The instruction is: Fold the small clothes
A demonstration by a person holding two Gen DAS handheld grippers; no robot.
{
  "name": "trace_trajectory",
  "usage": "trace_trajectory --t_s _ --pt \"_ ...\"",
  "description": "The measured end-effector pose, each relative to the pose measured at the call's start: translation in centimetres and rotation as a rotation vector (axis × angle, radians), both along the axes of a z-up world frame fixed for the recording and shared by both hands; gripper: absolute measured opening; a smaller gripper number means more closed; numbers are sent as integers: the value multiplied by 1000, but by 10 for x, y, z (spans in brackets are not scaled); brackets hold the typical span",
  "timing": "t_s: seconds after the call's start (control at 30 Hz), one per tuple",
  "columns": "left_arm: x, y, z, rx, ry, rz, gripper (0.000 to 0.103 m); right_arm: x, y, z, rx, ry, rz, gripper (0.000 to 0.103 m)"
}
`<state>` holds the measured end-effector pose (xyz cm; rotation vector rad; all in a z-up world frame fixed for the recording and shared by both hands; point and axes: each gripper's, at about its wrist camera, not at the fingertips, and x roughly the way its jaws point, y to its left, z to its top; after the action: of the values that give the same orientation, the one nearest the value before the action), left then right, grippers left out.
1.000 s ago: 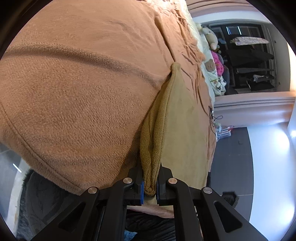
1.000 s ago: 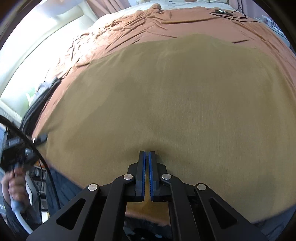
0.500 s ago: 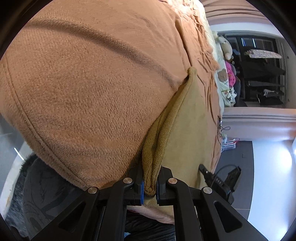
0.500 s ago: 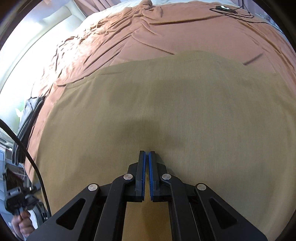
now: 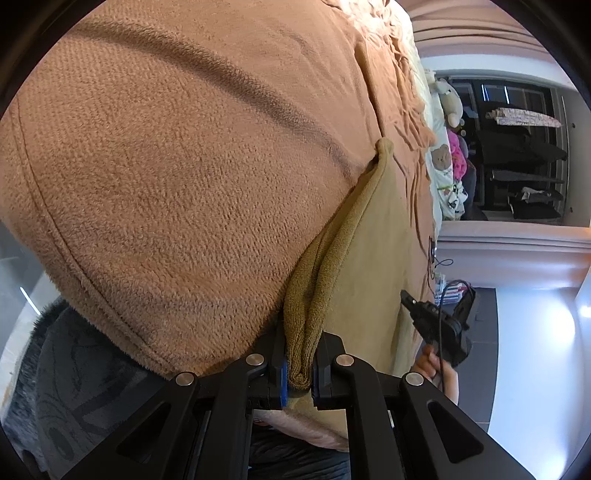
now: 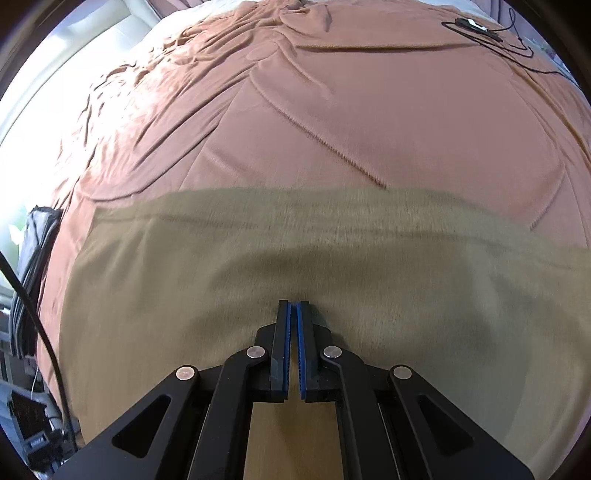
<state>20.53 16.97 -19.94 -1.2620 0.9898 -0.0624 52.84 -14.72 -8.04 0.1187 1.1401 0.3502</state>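
Nearest the left wrist camera, the left gripper (image 5: 299, 363) has its jaws clamped on a bunched fold of an olive-tan cloth (image 5: 373, 258), the doubled edge squeezed between the blue pads. From that pinch the cloth runs away as a thick rolled ridge up to a rounded corner, and its flat part spreads to the right over the bed. A fuzzy brown blanket (image 5: 177, 166) covers the bed and fills the left of this view, its hem hanging over the edge. To the right, a hand (image 5: 439, 373) holds the right gripper (image 5: 406, 297) over the cloth's far side. Beyond stand dark shelves (image 5: 517, 155) and soft toys (image 5: 448, 107).

In the right wrist view, the right gripper (image 6: 294, 306) has its jaws closed together, tips down at the cloth (image 6: 221, 295); whether fabric is pinched cannot be told. The cloth lies spread and blurred across the near blanket (image 6: 332, 110). Farther off, a black cable with a small device (image 6: 476, 27) lies on the blanket.
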Motion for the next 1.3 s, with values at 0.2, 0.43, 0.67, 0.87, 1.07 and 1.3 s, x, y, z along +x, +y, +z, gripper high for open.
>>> trace_trajectory --t_s 0.2,0.43,0.67,0.87,1.07,1.3 --pt "3 -1 5 20 4 -13 9 17 -1 1 9 -9 -49 0" --pt "10 -8 12 32 -7 -31 24 -11 0 9 45 -12 -11 0" --pt "12 -14 18 83 -10 -27 9 -54 -3 13 54 -37 53 1" --pt "12 -19 39 62 -81 -39 8 -85 -4 7 102 -33 111 1" --pt "24 -32 68 52 -161 -90 8 -109 -21 -7 128 -42 119 1" --pt "36 -48 91 25 -262 -181 8 -148 -49 -20 182 -40 104 1"
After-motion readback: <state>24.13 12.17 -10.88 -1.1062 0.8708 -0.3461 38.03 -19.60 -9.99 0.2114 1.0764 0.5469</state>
